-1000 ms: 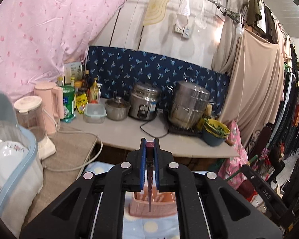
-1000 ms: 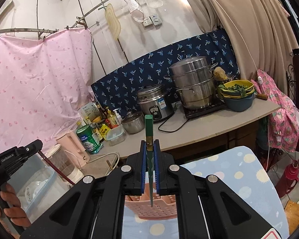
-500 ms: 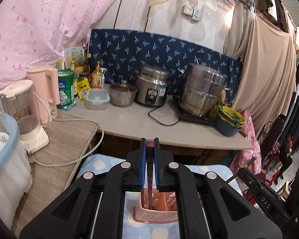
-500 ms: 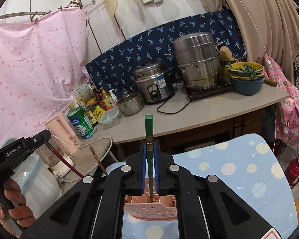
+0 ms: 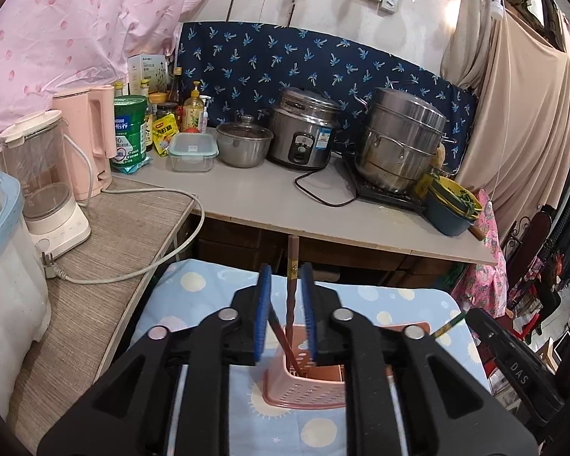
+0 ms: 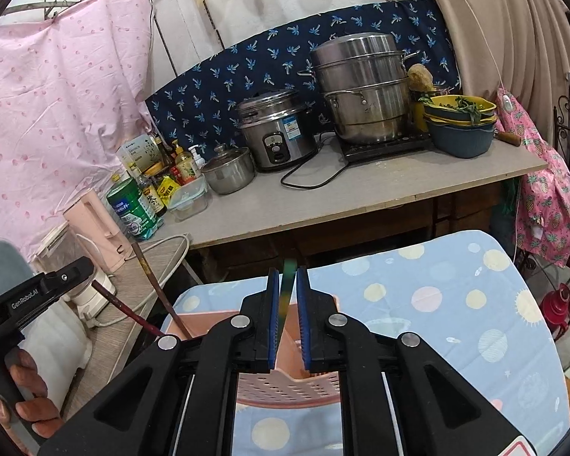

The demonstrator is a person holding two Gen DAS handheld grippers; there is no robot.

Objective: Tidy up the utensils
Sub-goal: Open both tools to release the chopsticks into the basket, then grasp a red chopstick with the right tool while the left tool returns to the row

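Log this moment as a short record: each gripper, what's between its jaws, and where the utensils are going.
left gripper: jaws have just been opening, clear of the stick
dark red chopstick: upright between those jaws, lower end in the basket
right gripper: slightly open
green chopstick: blurred, between the right jaws, above the basket
pink basket: on the blue dotted cloth

- A makeshift home kitchen: a rice cooker point(image 5: 304, 140) and stacked steel steamer point(image 5: 399, 148) stand along the counter's back edge.
- Sauce bottles point(image 5: 193, 112) and a pink kettle point(image 5: 89, 144) crowd its left corner.
- Clothes point(image 5: 513, 133) hang at the right.
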